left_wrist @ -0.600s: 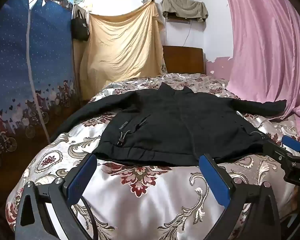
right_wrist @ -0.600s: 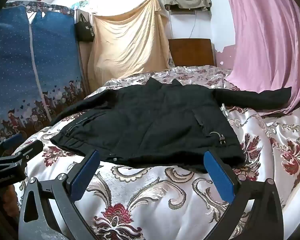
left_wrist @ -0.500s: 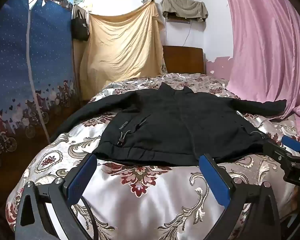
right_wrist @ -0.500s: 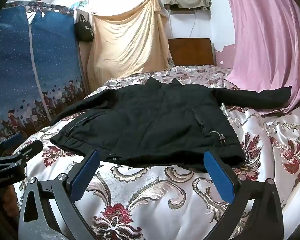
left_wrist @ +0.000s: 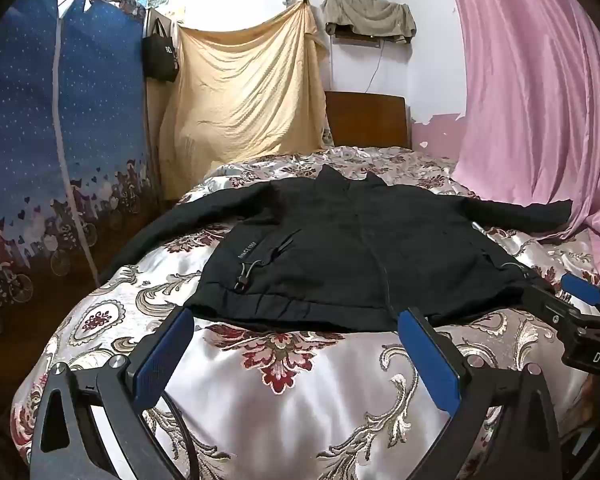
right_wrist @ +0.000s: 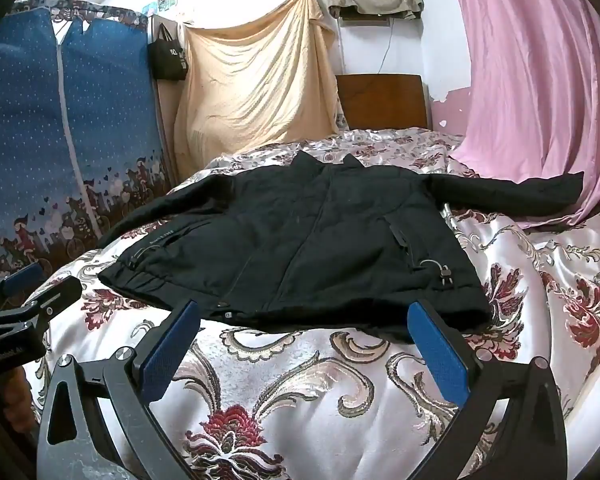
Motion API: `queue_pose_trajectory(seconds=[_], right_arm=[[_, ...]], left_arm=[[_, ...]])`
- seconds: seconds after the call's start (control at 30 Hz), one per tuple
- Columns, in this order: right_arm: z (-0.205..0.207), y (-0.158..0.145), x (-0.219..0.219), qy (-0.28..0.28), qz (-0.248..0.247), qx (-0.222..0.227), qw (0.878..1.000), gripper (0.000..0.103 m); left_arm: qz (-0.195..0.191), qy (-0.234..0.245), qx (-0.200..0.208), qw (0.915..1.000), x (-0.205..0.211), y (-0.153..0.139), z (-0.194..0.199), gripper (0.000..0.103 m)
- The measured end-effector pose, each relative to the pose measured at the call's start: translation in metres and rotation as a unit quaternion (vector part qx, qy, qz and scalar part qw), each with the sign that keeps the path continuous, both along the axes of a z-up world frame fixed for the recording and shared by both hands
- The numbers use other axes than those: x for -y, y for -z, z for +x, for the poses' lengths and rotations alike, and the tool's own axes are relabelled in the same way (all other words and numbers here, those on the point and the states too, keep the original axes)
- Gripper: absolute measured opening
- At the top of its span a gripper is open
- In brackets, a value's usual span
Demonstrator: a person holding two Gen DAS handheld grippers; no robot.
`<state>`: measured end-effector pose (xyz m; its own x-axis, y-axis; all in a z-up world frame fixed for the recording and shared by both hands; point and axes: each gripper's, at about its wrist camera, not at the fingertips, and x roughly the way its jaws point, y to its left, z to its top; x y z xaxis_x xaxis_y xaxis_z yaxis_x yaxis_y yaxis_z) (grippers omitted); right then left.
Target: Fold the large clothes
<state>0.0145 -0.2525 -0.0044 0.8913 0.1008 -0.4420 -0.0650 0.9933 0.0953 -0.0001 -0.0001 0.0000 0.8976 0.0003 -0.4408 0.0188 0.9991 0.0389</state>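
Hovering above the floral satin bedspread [left_wrist: 284, 396], my left gripper [left_wrist: 296, 332] and right gripper [right_wrist: 304, 324] both gape wide, empty; the black zip-front jacket [right_wrist: 300, 248] lies flat, sleeves outspread, just beyond their blue pads [right_wrist: 438, 354].

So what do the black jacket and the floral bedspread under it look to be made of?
Black jacket: matte woven fabric, probably a synthetic shell; it shows almost no sheen, with an elastic-gathered hem and cord toggles. The exact fibre cannot be told.

Bedspread: looks like satin or a similar glossy weave; strong highlights run along its folds, and the red and gold floral pattern may be woven in or printed.
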Motion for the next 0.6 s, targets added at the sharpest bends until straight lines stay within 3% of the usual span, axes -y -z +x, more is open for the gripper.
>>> queue_pose_trajectory(seconds=[0.6], right_arm=[[0.0034,0.0062,0.0022,0.004,0.006,-0.009,1.000,0.102]], left_arm=[[0.000,0.000,0.000,1.0000,0.0001,-0.0001,-0.0002,0.103]])
